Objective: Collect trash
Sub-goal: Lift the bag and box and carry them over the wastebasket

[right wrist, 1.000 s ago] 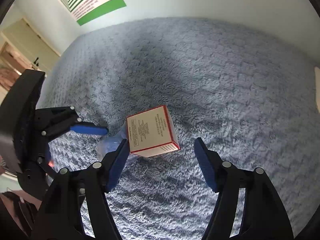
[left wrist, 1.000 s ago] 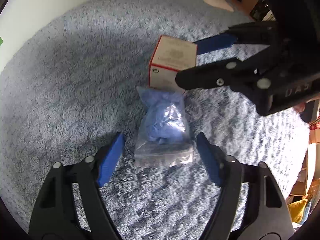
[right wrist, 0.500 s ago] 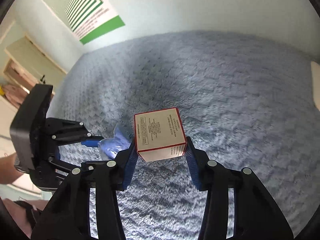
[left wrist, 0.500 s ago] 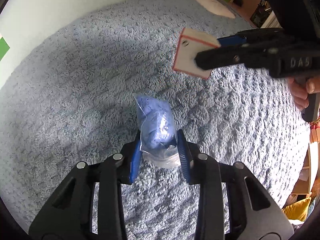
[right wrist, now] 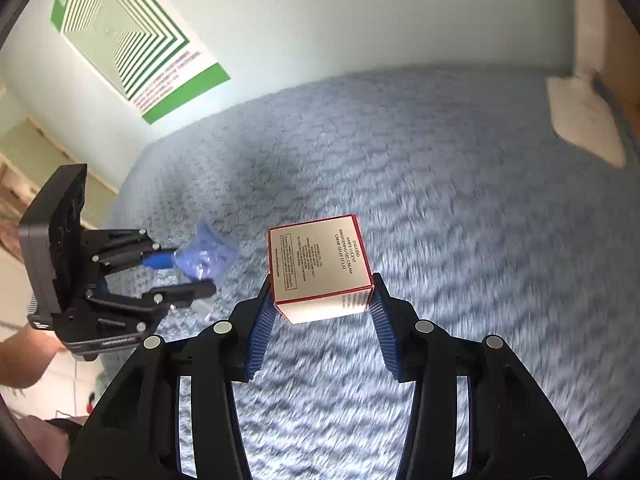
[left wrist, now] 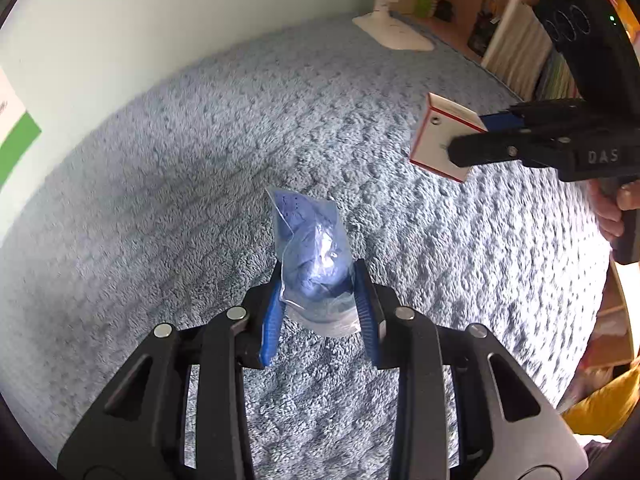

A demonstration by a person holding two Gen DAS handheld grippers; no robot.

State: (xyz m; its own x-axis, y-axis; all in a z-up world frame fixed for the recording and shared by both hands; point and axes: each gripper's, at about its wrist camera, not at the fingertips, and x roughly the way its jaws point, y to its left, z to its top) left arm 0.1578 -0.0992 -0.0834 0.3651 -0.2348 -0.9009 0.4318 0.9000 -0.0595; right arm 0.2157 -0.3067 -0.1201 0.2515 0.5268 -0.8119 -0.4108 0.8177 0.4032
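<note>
My left gripper (left wrist: 318, 280) is shut on a clear plastic bag of blue material (left wrist: 314, 248) and holds it above the blue-grey carpet (left wrist: 200, 160). My right gripper (right wrist: 322, 292) is shut on a small white carton with red edges (right wrist: 320, 264) and holds it off the carpet. The carton and right gripper also show in the left wrist view, upper right (left wrist: 444, 144). The bag and left gripper show in the right wrist view at the left (right wrist: 204, 256).
A white lamp base (left wrist: 394, 32) stands at the carpet's far edge by wooden shelves (left wrist: 500, 28). A green-and-white poster (right wrist: 132, 44) hangs on the pale wall. A yellow cushion (left wrist: 604, 404) lies at the lower right.
Both grippers closed, the left on the bag and the right on the carton, and lifted them off the carpet. The right gripper has moved away to the right.
</note>
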